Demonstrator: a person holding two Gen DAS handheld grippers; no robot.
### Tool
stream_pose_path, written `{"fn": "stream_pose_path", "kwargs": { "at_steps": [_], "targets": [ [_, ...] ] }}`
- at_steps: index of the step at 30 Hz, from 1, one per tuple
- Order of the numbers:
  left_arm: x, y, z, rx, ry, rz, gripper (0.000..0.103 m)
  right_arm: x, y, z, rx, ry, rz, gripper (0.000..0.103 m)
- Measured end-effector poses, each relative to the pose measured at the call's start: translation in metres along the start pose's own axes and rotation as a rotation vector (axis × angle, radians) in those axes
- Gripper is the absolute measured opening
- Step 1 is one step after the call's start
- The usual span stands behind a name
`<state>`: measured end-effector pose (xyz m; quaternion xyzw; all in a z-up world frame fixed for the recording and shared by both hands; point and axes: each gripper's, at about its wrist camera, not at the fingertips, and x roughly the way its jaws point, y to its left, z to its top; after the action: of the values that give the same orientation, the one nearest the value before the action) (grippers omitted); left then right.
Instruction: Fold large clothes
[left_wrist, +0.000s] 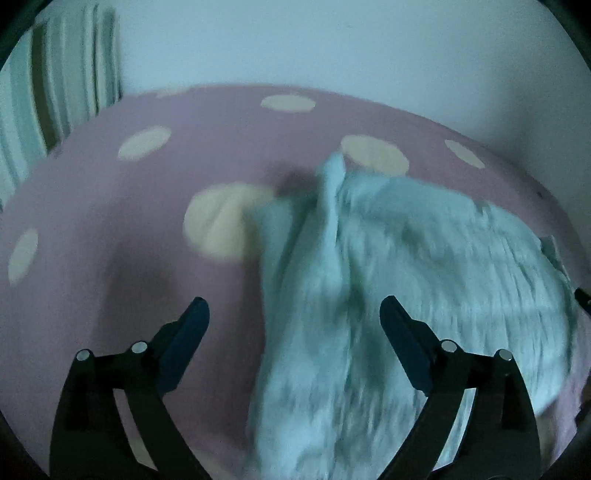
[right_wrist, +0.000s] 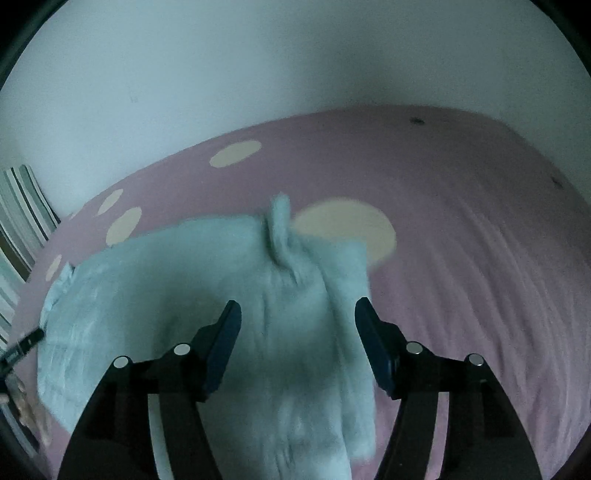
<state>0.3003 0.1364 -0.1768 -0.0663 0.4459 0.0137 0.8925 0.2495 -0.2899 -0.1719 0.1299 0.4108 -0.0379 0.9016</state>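
A pale mint fluffy garment (left_wrist: 388, 266) lies bunched on a pink bed sheet (left_wrist: 110, 221) with cream dots. It also shows in the right wrist view (right_wrist: 221, 280), with a raised ridge of cloth at its far edge. My left gripper (left_wrist: 293, 306) is open above the garment's left part, holding nothing. My right gripper (right_wrist: 297, 314) is open above the garment's right part, holding nothing. The frames are blurred.
A striped pillow (left_wrist: 55, 92) leans at the far left of the bed, also in the right wrist view (right_wrist: 22, 218). A pale wall (left_wrist: 332, 44) runs behind the bed. The sheet (right_wrist: 480, 258) stretches bare to the right of the garment.
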Motion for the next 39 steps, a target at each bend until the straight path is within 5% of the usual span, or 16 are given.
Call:
{"fn": "stream_pose_path", "kwargs": {
  "at_steps": [7,10,12,14,17,20,39],
  "targets": [
    [0.011,0.02,-0.043,-0.199,0.09,-0.222,0.094,0.002,-0.025,-0.046,0.111,0.08,0.044,0.064],
    [0.016,0.022,-0.044,-0.231,0.056,-0.233,0.094,0.011,-0.026,-0.054,0.138,0.1,0.063,0.065],
    [0.016,0.02,-0.043,-0.228,0.034,-0.204,0.08,0.013,-0.024,-0.056,0.139,0.096,0.06,0.061],
    [0.021,0.02,-0.04,-0.239,0.039,-0.218,0.056,0.012,-0.022,-0.061,0.142,0.096,0.071,0.042],
    [0.022,0.02,-0.041,-0.259,0.033,-0.268,0.028,0.012,-0.014,-0.062,0.135,0.09,0.087,0.027],
    [0.018,0.016,-0.039,-0.234,0.02,-0.243,0.018,0.009,-0.007,-0.062,0.128,0.08,0.082,0.02],
    [-0.047,0.05,-0.065,-0.227,-0.014,-0.192,0.011,-0.039,0.012,-0.103,0.108,0.094,0.155,0.014]
  ]
}}
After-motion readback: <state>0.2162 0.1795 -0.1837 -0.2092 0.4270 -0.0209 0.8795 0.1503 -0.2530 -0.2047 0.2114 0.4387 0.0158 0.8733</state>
